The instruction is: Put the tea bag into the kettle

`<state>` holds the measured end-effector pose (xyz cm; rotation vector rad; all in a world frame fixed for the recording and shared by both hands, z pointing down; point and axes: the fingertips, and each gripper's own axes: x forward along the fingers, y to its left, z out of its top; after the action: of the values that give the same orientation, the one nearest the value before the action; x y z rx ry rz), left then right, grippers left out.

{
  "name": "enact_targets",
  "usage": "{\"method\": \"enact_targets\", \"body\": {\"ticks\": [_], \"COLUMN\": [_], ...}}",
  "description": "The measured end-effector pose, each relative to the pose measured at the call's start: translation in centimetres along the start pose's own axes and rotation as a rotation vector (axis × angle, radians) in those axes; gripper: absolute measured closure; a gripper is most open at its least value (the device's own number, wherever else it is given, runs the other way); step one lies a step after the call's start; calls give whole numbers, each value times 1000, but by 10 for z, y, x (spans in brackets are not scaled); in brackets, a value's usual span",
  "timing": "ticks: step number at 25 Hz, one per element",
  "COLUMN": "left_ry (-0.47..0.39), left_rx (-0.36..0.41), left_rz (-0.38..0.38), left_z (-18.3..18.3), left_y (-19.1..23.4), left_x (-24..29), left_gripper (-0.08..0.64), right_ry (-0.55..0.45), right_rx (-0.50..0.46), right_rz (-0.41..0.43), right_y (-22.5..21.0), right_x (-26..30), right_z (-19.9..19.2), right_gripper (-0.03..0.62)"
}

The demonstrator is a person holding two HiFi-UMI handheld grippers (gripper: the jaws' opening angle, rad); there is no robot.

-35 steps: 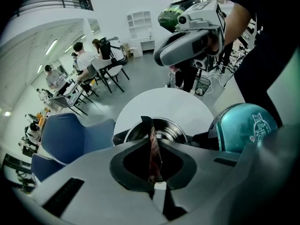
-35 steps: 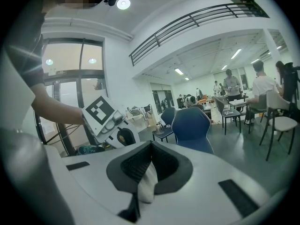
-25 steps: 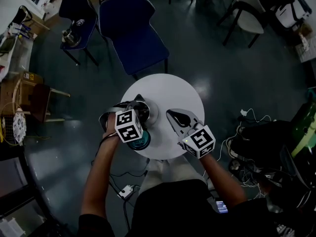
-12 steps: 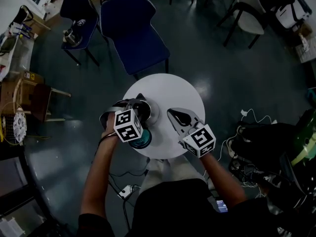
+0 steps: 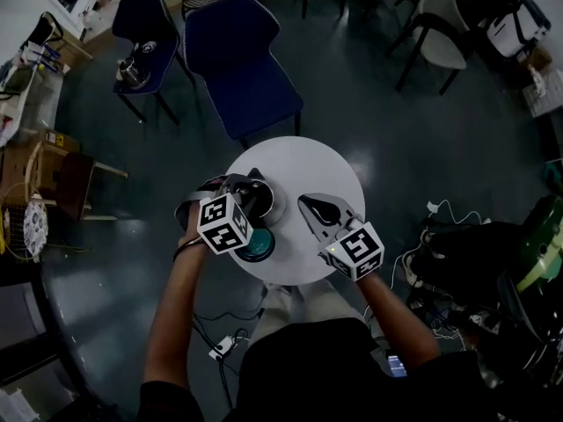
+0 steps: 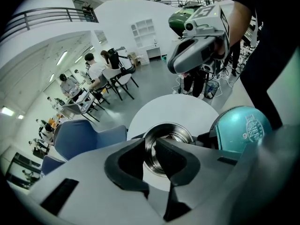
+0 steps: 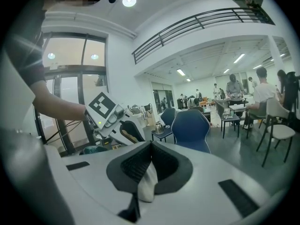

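A steel kettle (image 5: 266,200) stands with its mouth open on the left of a round white table (image 5: 303,161). Its teal lid (image 5: 259,246) lies beside it near the table's front edge. My left gripper (image 5: 250,181) hangs right over the kettle (image 6: 180,130), jaws a little apart, nothing between them; the mouth shows through the gap. My right gripper (image 5: 315,207) hovers over the table's right side, apart from the kettle. In the right gripper view the right gripper (image 7: 151,146) is shut on a white tea bag (image 7: 147,186), which hangs between the pads.
A large blue chair (image 5: 242,60) stands just behind the table, a second one (image 5: 145,33) with a metal pot on it farther left. Cables (image 5: 440,209) lie on the floor at right. People sit at tables (image 7: 234,109) across the room.
My left gripper has shifted slightly to the left, uncovering more of the teal lid. The right gripper has held its place with the tea bag.
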<state>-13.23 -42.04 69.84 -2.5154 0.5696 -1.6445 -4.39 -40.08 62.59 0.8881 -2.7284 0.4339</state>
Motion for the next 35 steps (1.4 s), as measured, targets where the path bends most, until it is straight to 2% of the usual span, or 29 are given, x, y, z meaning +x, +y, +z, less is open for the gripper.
{"method": "enact_targets", "body": {"ticks": [5, 9, 16, 24, 31, 35], "left_ry": [-36, -71, -166, -347, -623, -719], "left_rx": [-12, -25, -75, -180, -292, -341], "left_rz": [30, 81, 157, 249, 345, 353], "left_z": [5, 7, 16, 22, 33, 27], "left_y": [-2, 1, -12, -36, -54, -68], "left_x": [-27, -53, -104, -170, -236, -256], "left_gripper": [493, 517, 535, 543, 544, 543], "right_ry": [-8, -29, -62, -116, -165, -201], "right_rx": [-47, -36, -84, -114, -138, -151], "right_rz": [-8, -10, -21, -17, -37, -59], "right_y": [16, 28, 61, 110, 140, 154], "right_x": [-8, -10, -26, -43, -63, -69], "right_z": [16, 33, 56, 84, 105, 114], "right_gripper": [575, 575, 575, 575, 575, 575]}}
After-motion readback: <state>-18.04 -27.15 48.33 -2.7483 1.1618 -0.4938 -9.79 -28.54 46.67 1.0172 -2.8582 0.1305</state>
